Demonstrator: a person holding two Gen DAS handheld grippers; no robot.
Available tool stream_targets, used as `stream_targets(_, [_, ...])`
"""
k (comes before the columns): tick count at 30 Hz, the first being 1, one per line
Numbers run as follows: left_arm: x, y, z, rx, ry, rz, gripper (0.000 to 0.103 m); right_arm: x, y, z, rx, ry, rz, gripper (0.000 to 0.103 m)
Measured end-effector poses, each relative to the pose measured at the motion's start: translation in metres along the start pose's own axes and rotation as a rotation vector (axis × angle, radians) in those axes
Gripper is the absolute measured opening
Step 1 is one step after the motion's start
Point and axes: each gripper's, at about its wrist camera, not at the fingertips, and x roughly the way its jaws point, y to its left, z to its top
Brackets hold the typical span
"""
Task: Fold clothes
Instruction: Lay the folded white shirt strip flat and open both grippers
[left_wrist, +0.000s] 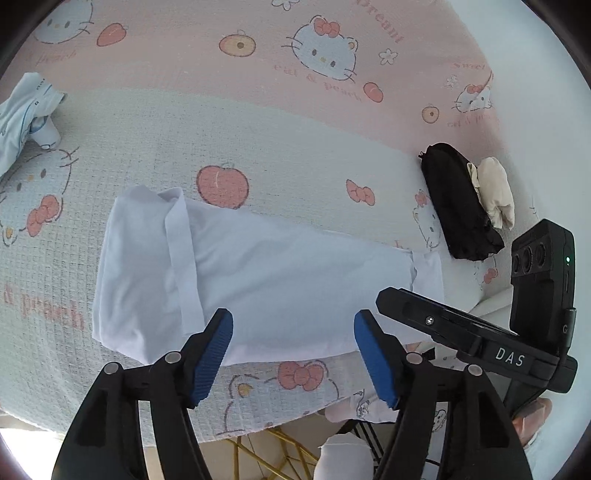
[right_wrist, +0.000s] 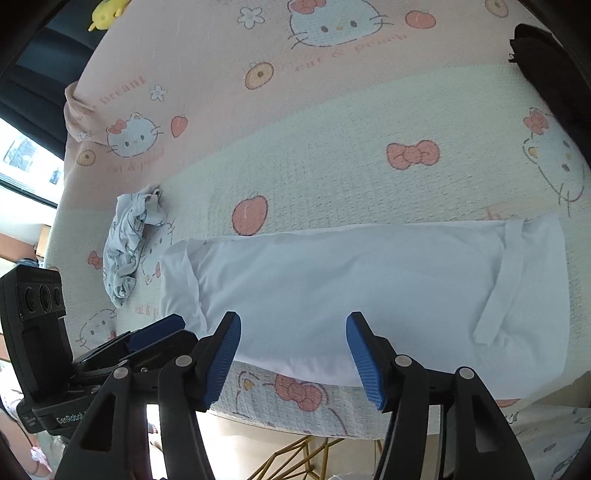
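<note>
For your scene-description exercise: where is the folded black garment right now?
In the left wrist view, the folded black garment lies at the right on the cartoon-print cloth, touching a cream bundle, beyond the long white folded garment.

black two-finger left gripper (left_wrist: 293, 356) and right gripper (right_wrist: 293, 356), ribbed blue pads, silver pivot screws, white "das" label

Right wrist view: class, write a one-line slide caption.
Open right gripper above a folded white garment on a cartoon-cat blanket.
</note>
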Motion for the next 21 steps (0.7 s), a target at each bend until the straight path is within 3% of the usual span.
stream_targets(9, [0.014, -0.02, 0.011, 0.0, 0.022, 0.056, 0.066, -0.033, -0.041, 0.005, -0.025, -0.07, -0.037, 0.07])
stream_targets(17, [0.023, -0.064, 0.009, 0.235, -0.014, 0.274, 0.066, -0.058, -0.108, 0.003, 0.081, -0.178, 0.072, 0.07])
stream_targets(21, [0.034, -0.076, 0.002, 0.303, -0.009, 0.321, 0.066, -0.07, -0.143, -0.007, 0.198, -0.244, 0.134, 0.07])
